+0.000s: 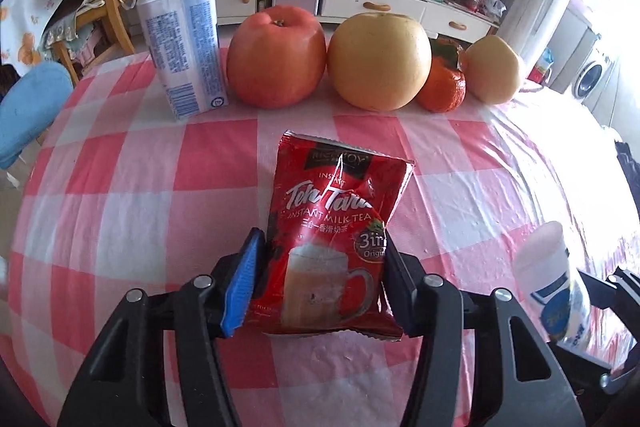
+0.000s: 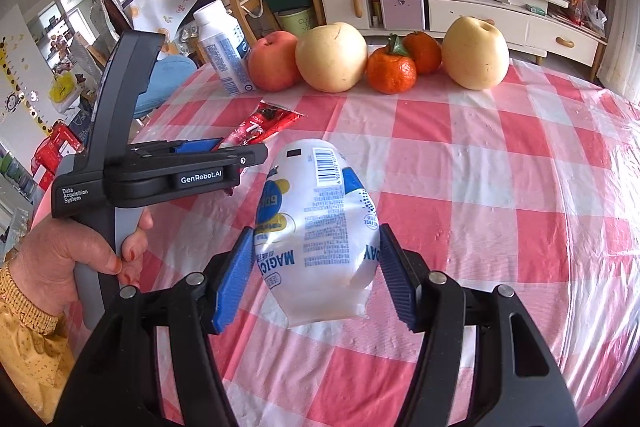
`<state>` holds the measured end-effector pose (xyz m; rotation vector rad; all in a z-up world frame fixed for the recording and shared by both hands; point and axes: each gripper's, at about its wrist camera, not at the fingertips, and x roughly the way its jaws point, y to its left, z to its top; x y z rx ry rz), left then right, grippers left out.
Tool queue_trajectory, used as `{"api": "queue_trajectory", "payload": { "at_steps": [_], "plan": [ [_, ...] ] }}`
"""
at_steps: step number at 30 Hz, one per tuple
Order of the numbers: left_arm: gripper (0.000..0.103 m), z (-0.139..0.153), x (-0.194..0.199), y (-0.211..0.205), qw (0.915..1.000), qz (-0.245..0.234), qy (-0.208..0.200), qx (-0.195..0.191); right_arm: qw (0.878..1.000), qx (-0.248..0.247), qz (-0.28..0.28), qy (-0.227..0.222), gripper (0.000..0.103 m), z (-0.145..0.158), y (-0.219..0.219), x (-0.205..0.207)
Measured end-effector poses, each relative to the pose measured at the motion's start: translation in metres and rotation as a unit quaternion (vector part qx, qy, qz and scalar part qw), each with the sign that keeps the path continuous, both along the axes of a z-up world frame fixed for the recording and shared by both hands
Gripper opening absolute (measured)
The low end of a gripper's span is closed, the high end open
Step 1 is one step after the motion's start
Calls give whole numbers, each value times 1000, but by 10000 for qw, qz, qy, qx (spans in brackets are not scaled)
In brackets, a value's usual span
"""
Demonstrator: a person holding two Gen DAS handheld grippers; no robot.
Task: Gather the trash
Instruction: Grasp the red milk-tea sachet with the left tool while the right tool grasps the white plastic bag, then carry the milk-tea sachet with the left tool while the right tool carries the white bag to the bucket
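Gripping a red instant milk tea sachet (image 1: 334, 247) between its blue-padded fingers, the left gripper (image 1: 320, 283) holds the packet over a pink-and-white checked tablecloth (image 1: 120, 167). The right gripper (image 2: 316, 275) clamps a white plastic wrapper (image 2: 320, 227) printed in blue, seen at 4 o'clock in the left wrist view. Across the table's far edge, from 11 to 1 o'clock, stand a white bottle (image 1: 180, 23), a red apple (image 1: 276, 57), a yellow pear (image 1: 378, 61), a tangerine (image 1: 442, 83) and a second pear (image 1: 494, 69). The person's left hand (image 2: 80, 255) grips the left handle.
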<state>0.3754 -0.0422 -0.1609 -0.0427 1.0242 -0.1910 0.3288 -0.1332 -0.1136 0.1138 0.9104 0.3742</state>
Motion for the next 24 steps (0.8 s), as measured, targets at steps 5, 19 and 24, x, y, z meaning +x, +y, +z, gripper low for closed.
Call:
{"api": "queue_trajectory", "payload": {
  "at_steps": [5, 19, 24],
  "plan": [
    [54, 1, -14, 2, 9999, 79, 12, -126, 9999, -85, 99, -58, 62, 2, 7, -4],
    [53, 1, -70, 17, 9987, 335, -102, -383, 9987, -311, 373, -159, 62, 1, 27, -12],
    [53, 1, -88, 30, 9980, 451, -144, -420, 9979, -375, 489, -207, 62, 1, 35, -17]
  ]
}}
